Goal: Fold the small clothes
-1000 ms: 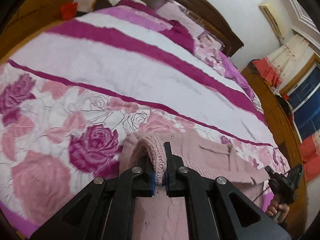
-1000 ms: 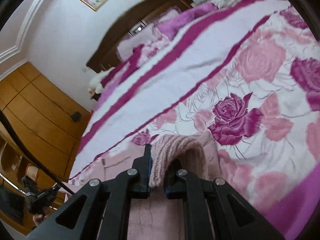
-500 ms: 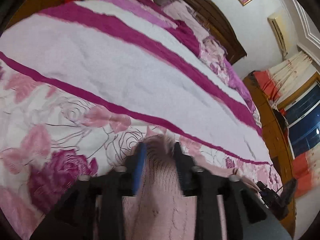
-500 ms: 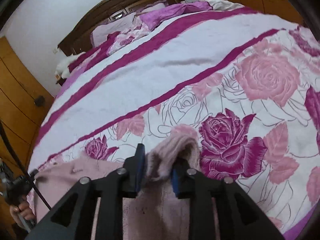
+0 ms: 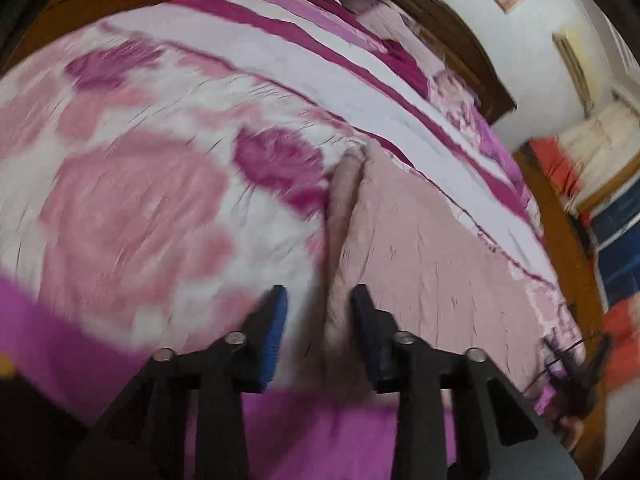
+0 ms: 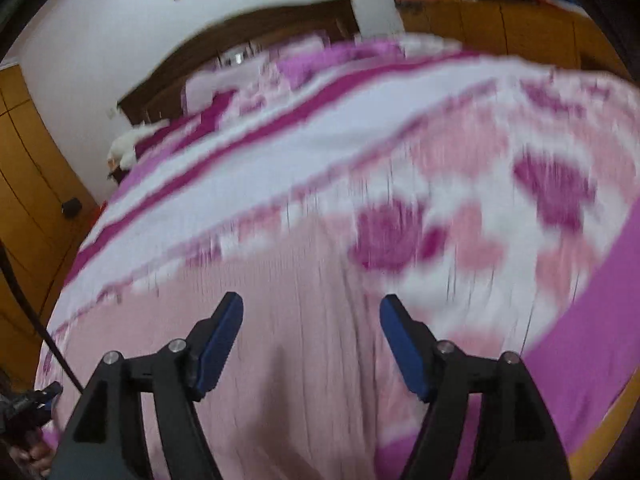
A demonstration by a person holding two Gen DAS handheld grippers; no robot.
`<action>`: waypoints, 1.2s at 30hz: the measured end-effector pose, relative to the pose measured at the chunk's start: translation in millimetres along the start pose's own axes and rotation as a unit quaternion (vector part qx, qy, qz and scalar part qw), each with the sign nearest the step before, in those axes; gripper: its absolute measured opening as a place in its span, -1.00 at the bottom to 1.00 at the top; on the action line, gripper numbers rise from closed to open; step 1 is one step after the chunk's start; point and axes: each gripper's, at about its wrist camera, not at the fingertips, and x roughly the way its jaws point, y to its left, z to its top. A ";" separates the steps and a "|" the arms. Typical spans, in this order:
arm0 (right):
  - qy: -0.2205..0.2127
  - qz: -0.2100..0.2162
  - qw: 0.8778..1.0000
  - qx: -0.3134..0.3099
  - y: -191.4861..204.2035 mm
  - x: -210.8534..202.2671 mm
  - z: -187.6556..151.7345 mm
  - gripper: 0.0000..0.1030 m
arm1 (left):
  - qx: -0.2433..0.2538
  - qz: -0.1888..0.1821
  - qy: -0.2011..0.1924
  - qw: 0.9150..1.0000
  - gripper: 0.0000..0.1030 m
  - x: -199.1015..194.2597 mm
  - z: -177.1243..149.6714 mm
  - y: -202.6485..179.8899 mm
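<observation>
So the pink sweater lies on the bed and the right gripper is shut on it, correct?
No: the right gripper is open, jaws just opened wide, nothing pinched; right wrist view shows it. The sweater does lie on the bed.

Right gripper [image 6: 311,340] above a pink knit garment [image 6: 280,320] spread flat on the rose-patterned bedspread [image 6: 500,200] near the bed's foot edge. The jaws have just been opening and stand wide apart; nothing is gripped, the knit lying below the blue pads [image 6: 218,344]. A dark wooden headboard [image 6: 256,36] closes the bed's far edge. Motion blur softens the fabric.
</observation>
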 end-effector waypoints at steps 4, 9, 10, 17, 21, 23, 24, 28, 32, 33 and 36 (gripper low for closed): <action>0.048 0.026 0.998 0.022 -6.6 9.9 -29.0 -0.11 | -0.020 -0.048 -0.007 0.999 -1.00 -19.0 -11.6 8.1; 0.016 0.067 0.997 0.044 -19.0 -7.7 -32.1 -0.64 | -0.022 -0.093 -0.005 0.995 -0.87 -9.2 -19.0 7.7; 0.006 0.079 0.995 0.056 -25.1 -12.1 -31.7 -0.74 | -0.032 -0.111 0.009 0.993 -0.87 -2.5 -18.5 8.2; -0.060 0.089 0.990 0.094 -42.6 -36.1 -23.4 -0.77 | -0.070 -0.203 -0.075 0.974 -0.87 -38.6 -15.4 24.4; -0.093 0.048 0.984 0.145 -64.9 -52.4 -29.4 -0.01 | -0.059 -0.191 -0.085 0.976 -0.77 -41.9 -6.6 29.5; -0.068 0.087 0.980 0.168 -73.1 -47.6 -34.7 0.10 | -0.102 -0.199 -0.052 0.973 -0.77 -23.3 -3.2 42.5; -0.050 0.098 0.978 0.180 -75.8 -42.1 -39.7 0.10 | -0.142 -0.212 -0.024 0.967 -0.77 -8.7 -3.3 52.7; 0.046 0.111 0.972 0.202 -69.5 -9.9 -59.8 0.10 | -0.229 -0.264 0.061 0.935 -0.77 27.8 -12.4 66.8; 0.042 0.099 0.983 0.149 -45.7 -8.2 -66.6 0.11 | -0.198 -0.247 0.067 0.946 -0.76 34.7 -12.9 52.1; 0.042 0.100 0.983 0.146 -43.6 -6.1 -66.8 0.17 | -0.197 -0.247 0.065 0.946 -0.77 36.2 -12.1 51.7; 0.053 0.125 0.981 0.139 -39.0 3.7 -65.5 -0.03 | -0.201 -0.229 0.045 0.951 -1.00 38.7 -9.6 51.7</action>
